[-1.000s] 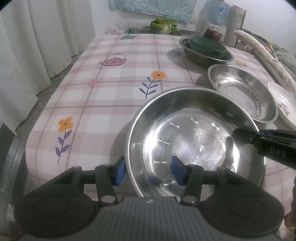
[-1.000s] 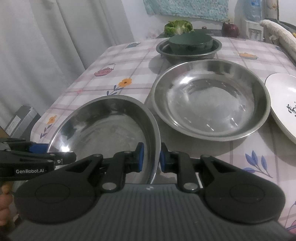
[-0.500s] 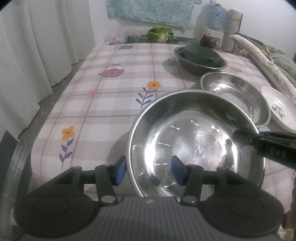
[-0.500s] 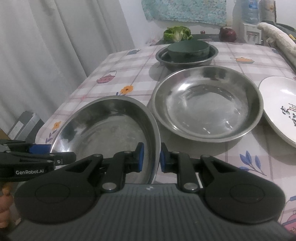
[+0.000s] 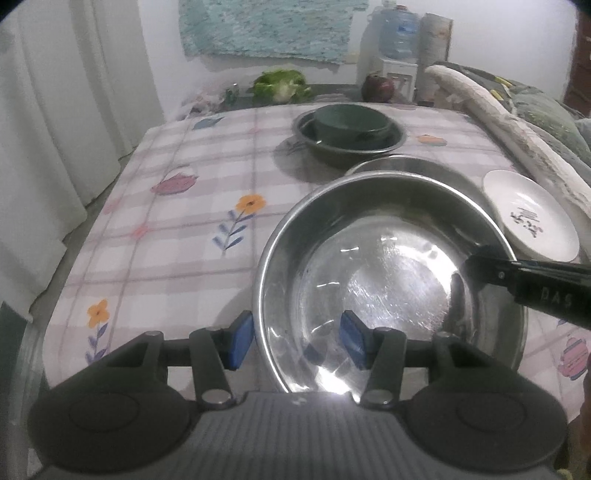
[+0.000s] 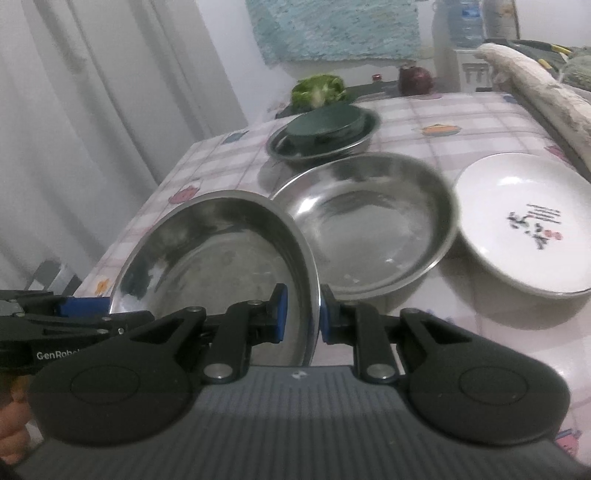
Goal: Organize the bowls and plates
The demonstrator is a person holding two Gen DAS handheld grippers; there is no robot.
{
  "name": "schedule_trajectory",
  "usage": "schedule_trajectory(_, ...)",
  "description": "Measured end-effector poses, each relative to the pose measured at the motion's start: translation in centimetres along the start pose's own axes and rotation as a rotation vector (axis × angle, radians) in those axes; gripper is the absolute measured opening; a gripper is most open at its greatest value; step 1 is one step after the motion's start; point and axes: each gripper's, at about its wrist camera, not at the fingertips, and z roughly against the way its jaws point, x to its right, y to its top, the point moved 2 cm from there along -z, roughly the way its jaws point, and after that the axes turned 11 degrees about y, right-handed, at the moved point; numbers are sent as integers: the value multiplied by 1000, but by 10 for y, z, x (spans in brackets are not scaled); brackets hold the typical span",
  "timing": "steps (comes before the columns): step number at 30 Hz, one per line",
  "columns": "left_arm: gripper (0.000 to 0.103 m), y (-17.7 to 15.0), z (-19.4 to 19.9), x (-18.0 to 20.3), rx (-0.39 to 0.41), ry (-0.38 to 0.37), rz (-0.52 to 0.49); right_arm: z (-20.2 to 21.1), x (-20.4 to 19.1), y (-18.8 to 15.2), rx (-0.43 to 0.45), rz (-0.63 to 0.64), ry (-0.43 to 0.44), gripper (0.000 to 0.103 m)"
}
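Observation:
Both grippers hold one large steel bowl (image 5: 388,277) (image 6: 207,251) above the checked tablecloth. My left gripper (image 5: 295,341) straddles its near-left rim, one blue pad outside the wall and one inside. My right gripper (image 6: 301,317) is shut tight on the bowl's right rim, and its tip (image 5: 480,266) reaches in from the right in the left wrist view. Just beyond lies a second steel bowl (image 6: 369,221), with a white plate (image 6: 524,221) (image 5: 528,214) to its right. Farther back, a dark green bowl (image 5: 347,122) sits inside a smaller steel bowl (image 5: 351,151).
White curtains hang past the table's left edge (image 5: 122,177). A rolled cloth bundle (image 5: 498,122) runs along the right side. At the far end are a cabbage (image 5: 282,86), a dark red round thing (image 5: 378,86) and a water bottle (image 5: 400,33).
The held steel bowl has risen and moved toward the far right with both grippers. In the left wrist view its far rim now covers most of the second steel bowl. Both grips are unchanged.

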Motion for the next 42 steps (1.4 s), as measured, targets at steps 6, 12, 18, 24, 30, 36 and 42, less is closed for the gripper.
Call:
schedule_trajectory(6,52,16,-4,29,6,-22,-32,16,26,4,21,-44,-25,17)
schedule_trajectory(12,52,30,-13,54,3,-34,-68,23,54,10,35,-89,-46,18)
schedule_trajectory(18,52,42,-19,69,3,-35,-91,25,73,19,45,-114,-53,18)
schedule_trajectory(24,52,51,-24,77,4,-28,-104,22,83,26,50,-130,-52,18)
schedule_trajectory(30,52,57,-29,80,3,-22,-107,17,88,31,44,-140,-48,18)
schedule_trajectory(36,52,61,-33,81,2,-18,-110,12,93,38,44,-142,-44,18)
schedule_trajectory(42,53,66,-40,83,-4,-21,-113,6,97,42,34,-154,-44,19)
